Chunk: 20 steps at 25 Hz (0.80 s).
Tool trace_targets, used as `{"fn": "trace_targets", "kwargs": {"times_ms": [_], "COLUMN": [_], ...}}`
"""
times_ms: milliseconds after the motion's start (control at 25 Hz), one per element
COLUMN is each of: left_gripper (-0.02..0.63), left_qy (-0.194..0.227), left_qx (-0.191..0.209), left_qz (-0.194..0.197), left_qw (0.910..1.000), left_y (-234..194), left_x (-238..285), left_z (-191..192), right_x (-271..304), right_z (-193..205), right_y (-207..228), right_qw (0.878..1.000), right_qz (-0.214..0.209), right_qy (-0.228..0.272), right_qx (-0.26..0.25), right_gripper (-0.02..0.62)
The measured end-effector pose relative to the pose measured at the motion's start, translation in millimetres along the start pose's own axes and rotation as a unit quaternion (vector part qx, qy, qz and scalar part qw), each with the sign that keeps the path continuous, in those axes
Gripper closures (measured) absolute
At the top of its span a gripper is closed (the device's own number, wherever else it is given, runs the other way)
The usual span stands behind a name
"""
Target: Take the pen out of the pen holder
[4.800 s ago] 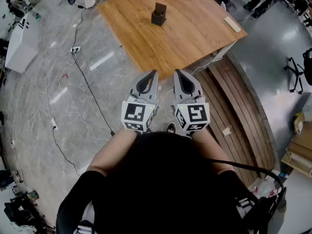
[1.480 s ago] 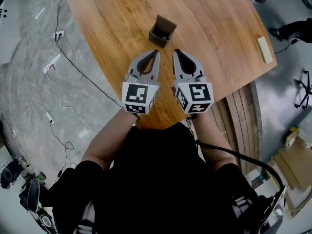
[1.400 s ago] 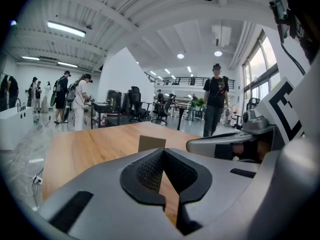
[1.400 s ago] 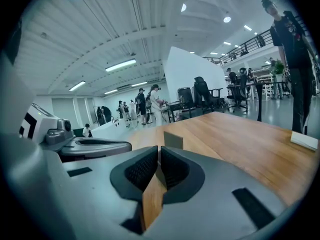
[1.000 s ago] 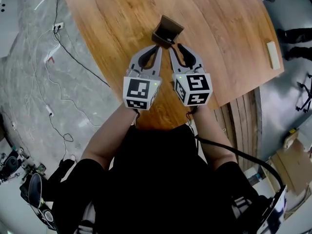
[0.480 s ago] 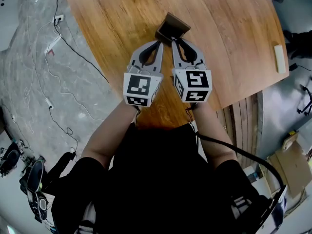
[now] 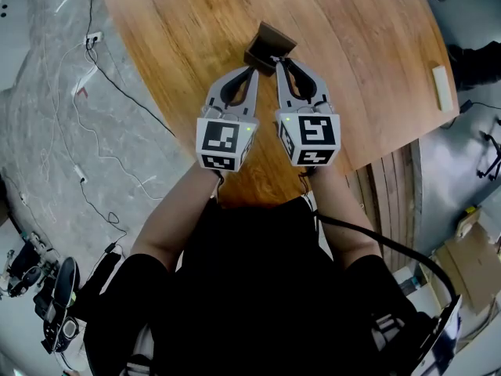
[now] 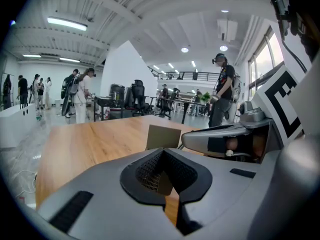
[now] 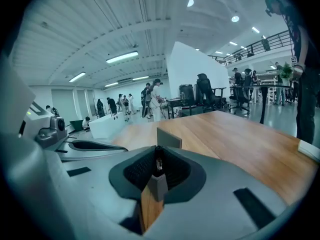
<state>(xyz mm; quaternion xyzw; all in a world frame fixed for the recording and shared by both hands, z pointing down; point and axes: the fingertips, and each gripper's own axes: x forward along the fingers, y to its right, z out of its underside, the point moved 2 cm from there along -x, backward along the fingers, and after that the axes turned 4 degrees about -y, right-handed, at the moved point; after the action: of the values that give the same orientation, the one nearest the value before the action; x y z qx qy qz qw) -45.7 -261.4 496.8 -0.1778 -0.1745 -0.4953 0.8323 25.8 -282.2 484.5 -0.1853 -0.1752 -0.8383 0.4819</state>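
A dark brown square pen holder (image 7: 268, 45) stands on the wooden table (image 7: 352, 69). No pen shows in the head view. My left gripper (image 7: 254, 70) is shut, its tips just short of the holder's near left side. My right gripper (image 7: 278, 63) is also shut, with its tips at the holder's near edge. In the left gripper view the holder (image 8: 163, 136) rises right behind the closed jaws (image 8: 162, 151). In the right gripper view the holder (image 9: 169, 138) stands just beyond the jaws (image 9: 159, 149). A thin dark thing shows in their slit; I cannot tell what it is.
A pale block (image 7: 441, 87) lies near the table's right edge. Cables and a power strip (image 7: 92, 37) trail over the grey floor at the left. Wooden steps (image 7: 391, 202) and a cardboard box (image 7: 470, 265) are at the right. Several people stand far off in the hall.
The person has walked up to the table and both shut grippers have moved forward to the holder. In the last half second they hardly moved.
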Motion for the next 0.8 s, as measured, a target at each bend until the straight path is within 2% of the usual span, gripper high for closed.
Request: {"fn": "trace_targets", "kwargs": {"times_ms": [400,800], "left_gripper": [0.606,0.606], "left_qy": [0.044,0.075], "left_qx": [0.014,0.027], "left_qz": [-0.008,-0.018], "left_qw": [0.9989,0.9967], "left_y": [16,36], "left_x": [-52,-112], "left_z": [-43,-58], "right_x": [-60,-126], "right_z": [-50,-78], "right_y": [-19,-48], "right_qw": [0.999,0.995], "right_qz": [0.012,0.018], "right_qy": [0.048,0.088], "right_qx": [-0.02,-0.039], "right_gripper": [0.554,0.554]}}
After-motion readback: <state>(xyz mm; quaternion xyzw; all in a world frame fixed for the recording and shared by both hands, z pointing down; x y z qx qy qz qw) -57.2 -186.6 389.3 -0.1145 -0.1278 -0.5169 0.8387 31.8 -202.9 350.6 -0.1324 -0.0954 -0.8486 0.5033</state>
